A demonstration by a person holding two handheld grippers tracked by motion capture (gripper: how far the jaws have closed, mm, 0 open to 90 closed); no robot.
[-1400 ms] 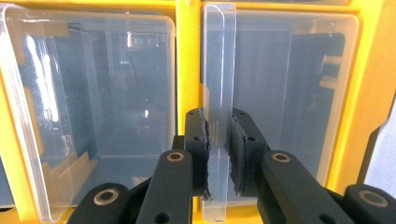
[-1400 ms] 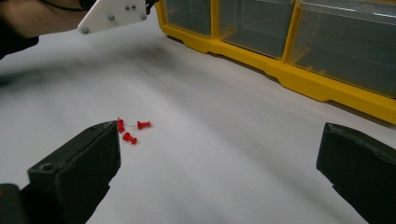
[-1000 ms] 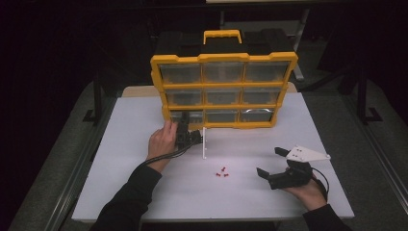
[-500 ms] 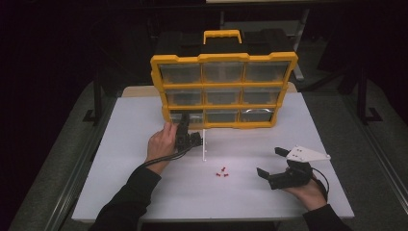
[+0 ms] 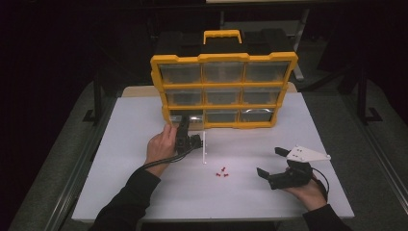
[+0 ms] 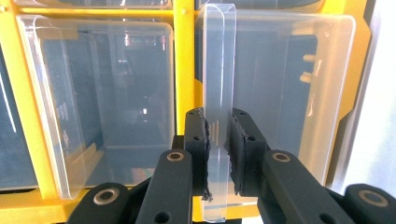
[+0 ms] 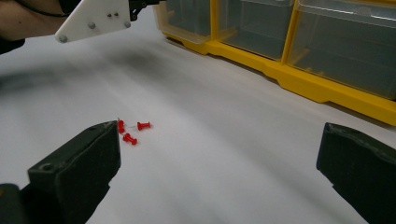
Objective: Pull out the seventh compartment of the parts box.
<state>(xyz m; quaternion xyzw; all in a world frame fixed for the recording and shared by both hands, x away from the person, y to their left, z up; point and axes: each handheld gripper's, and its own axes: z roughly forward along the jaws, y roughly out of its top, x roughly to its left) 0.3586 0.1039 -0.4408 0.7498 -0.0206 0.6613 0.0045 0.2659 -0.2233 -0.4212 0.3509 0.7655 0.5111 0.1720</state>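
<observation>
Near the table's middle, before the yellow organizer (image 5: 223, 91), the left gripper (image 6: 218, 140) clamps a clear drawer (image 6: 215, 116); draw it straight, without twisting. Rightward, red pushpins (image 5: 222, 173); the right gripper (image 5: 274, 161), jaws apart, waits near the front edge.

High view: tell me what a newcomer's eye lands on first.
The yellow organizer with clear drawers stands upright at the table's far edge. At its bottom-left drawer, the left gripper is clamped on a clear drawer tab. Three red pushpins lie on the white table, beside the open right gripper.
</observation>
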